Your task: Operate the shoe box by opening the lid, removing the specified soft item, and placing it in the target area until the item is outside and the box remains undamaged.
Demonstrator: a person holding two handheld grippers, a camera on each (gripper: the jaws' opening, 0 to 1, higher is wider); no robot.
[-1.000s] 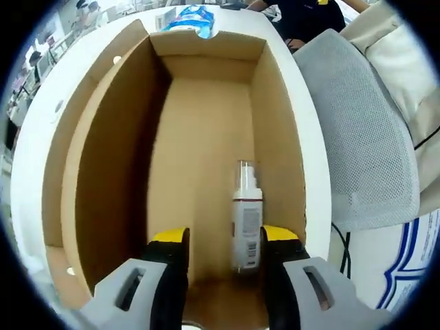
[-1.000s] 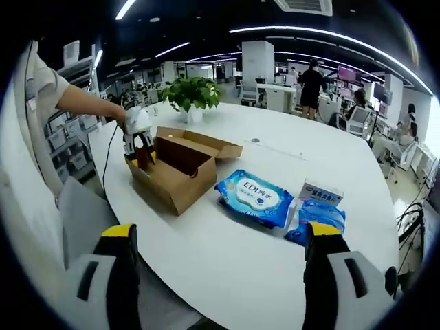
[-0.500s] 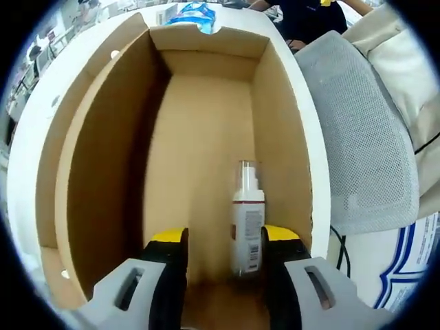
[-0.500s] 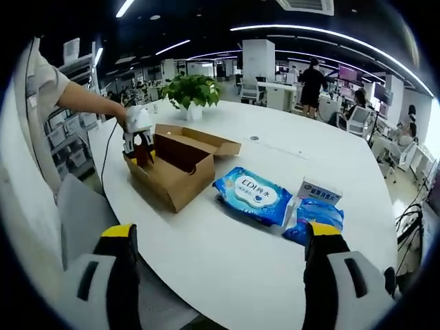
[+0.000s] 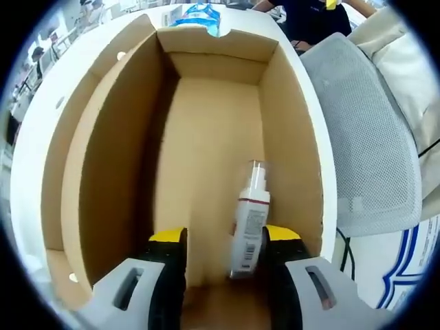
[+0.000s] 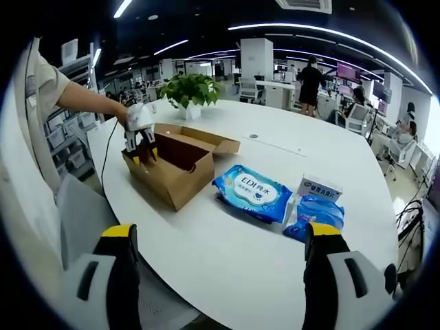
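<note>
Left hand-held gripper (image 5: 221, 240) reaches into the open shoe box (image 5: 206, 158), its yellow-tipped jaws apart at 6 o'clock in the left gripper view. Between the jaw tips, nearer the right one, lies a small spray bottle (image 5: 247, 223) with a clear cap and red-banded label, resting on the box floor and tilted toward 1 o'clock; whether the jaw touches it cannot be told. Box walls stand intact on all sides. At 12 o'clock beyond the far wall, a blue wipes pack (image 5: 197, 14) lies on the white tabletop (image 5: 38, 124). At 3 o'clock, a grey mesh chair (image 5: 368, 130) stands just beside the tabletop edge.

Right gripper view: right hand-held gripper (image 6: 218, 251) is held wide apart, clamped on nothing, above the tabletop (image 6: 227, 254). At 10 o'clock, the person's hand (image 6: 122, 115) holds the left hand-held gripper (image 6: 140, 148) down into the shoe box (image 6: 175, 165), whose lid flap lies open toward 1 o'clock. A potted plant (image 6: 191, 93) stands beyond the box at 11 o'clock. Near centre, the blue wipes pack (image 6: 254, 194) lies flat, apart from the box. At 3 o'clock, a small white carton (image 6: 320, 188) sits touching a second blue pack (image 6: 313, 214).
</note>
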